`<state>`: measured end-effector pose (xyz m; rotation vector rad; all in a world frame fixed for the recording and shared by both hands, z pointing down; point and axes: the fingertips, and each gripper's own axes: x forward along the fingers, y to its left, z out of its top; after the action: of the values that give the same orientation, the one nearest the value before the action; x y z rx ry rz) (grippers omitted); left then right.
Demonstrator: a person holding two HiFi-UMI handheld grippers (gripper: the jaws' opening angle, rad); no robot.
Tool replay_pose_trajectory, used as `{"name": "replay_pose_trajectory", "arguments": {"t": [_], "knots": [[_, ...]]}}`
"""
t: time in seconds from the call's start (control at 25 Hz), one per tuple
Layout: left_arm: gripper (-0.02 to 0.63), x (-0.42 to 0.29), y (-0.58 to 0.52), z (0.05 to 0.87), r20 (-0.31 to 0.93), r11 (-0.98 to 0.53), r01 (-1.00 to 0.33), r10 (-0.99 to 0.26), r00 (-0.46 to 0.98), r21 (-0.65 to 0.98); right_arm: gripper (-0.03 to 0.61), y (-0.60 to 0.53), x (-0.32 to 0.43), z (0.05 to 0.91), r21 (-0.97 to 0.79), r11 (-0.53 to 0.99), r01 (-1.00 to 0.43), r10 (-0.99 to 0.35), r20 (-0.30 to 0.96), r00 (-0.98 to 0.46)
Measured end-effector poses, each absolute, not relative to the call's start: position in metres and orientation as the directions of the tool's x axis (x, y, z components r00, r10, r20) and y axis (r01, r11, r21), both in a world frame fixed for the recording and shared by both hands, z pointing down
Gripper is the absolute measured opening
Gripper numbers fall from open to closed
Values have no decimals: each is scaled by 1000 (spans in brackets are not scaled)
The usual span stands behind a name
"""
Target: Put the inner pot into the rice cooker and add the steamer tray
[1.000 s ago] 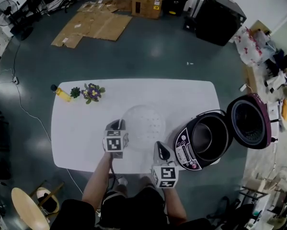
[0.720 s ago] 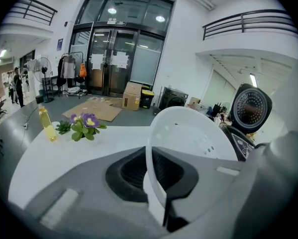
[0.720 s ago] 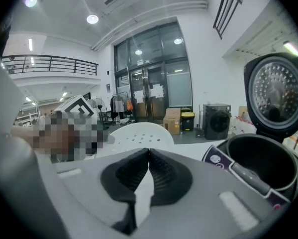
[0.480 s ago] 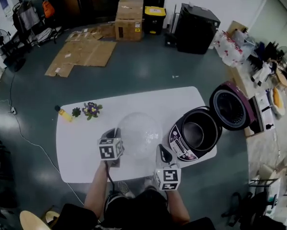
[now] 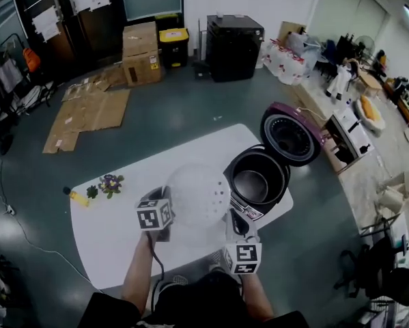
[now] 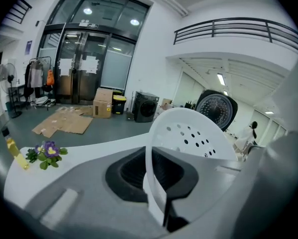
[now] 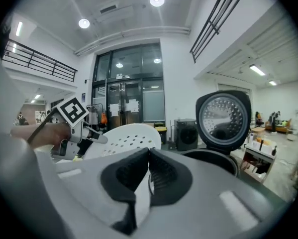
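Note:
The white perforated steamer tray [image 5: 196,195] hangs above the white table [image 5: 115,234], just left of the open rice cooker [image 5: 244,209]. My left gripper [image 5: 167,203] is shut on the tray's left rim, and its own view shows the thin rim [image 6: 149,153] pinched between the pads. My right gripper [image 5: 233,220] is shut on the near right rim, where the tray's edge [image 7: 121,139] runs between the closed pads. The metal inner pot [image 5: 252,183] sits inside the cooker. The cooker's lid [image 5: 289,137] stands open behind it and also shows in the right gripper view as a round lid [image 7: 223,119].
A small purple flower [image 5: 110,183] and a yellow bottle [image 5: 76,197] sit at the table's far left corner. The cooker stands at the table's right end, near the edge. Cardboard boxes [image 5: 141,55] and a black appliance [image 5: 235,46] stand on the floor beyond.
Both grippers have lifted the steamer tray off the table and carried it right, up to the cooker. The head view has tilted up and now shows more of the room.

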<state>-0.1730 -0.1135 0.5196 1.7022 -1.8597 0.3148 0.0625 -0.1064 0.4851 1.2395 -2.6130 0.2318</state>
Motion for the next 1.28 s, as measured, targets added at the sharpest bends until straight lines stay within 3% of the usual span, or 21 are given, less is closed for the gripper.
{"name": "replay_pose_trajectory", "arguments": {"t": [0.56,1.28], "knots": [[25,-57,-212,493,529,-133,-970,-819,223,203,6,-144,197,477,-19,353,-936,-903,255,-346],[25,41,-304,498,588,-365,-927,-732,343,87,6,-194,285,488,-42,184,-982,-941,280,-188]]}}
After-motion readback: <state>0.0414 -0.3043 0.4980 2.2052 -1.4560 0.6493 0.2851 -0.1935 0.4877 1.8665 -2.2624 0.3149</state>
